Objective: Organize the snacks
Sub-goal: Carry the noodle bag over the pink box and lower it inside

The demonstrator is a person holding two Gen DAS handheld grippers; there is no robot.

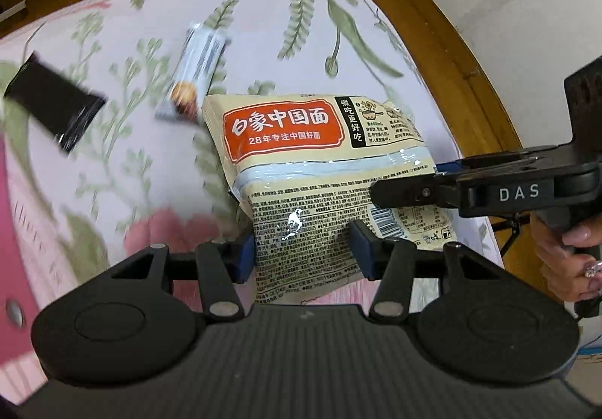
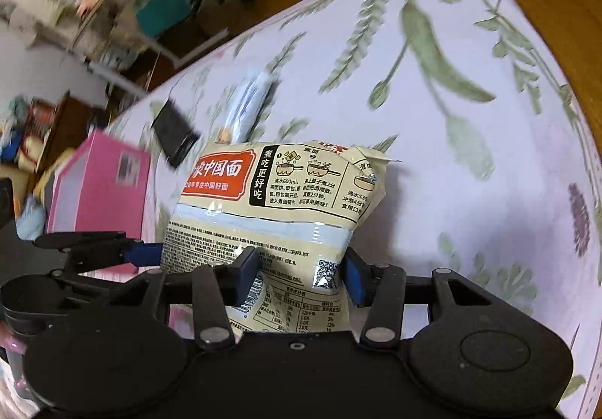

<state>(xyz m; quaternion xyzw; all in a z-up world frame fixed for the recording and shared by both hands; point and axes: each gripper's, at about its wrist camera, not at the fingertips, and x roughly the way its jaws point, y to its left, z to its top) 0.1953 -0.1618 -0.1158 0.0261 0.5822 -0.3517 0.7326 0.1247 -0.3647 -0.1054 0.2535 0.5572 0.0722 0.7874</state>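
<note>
A cream instant noodle packet [image 1: 301, 170] with an orange label is held off the floral bed cover between both grippers. My left gripper [image 1: 303, 253] is shut on the packet's near edge. My right gripper [image 2: 301, 276] is shut on the packet [image 2: 278, 200] too; it shows in the left wrist view [image 1: 421, 189] clamping the packet's right edge. A grey-white snack bar [image 1: 195, 76] and a black snack packet [image 1: 52, 106] lie on the cover behind it. They also show in the right wrist view: the bar [image 2: 250, 102] and the black packet [image 2: 175, 133].
A pink box [image 2: 101, 189] stands at the left of the bed; its wall shows in the left wrist view [image 1: 15, 238]. The bed's wooden frame [image 1: 451, 54] runs along the right. Furniture and clutter [image 2: 113, 5] stand beyond the far edge.
</note>
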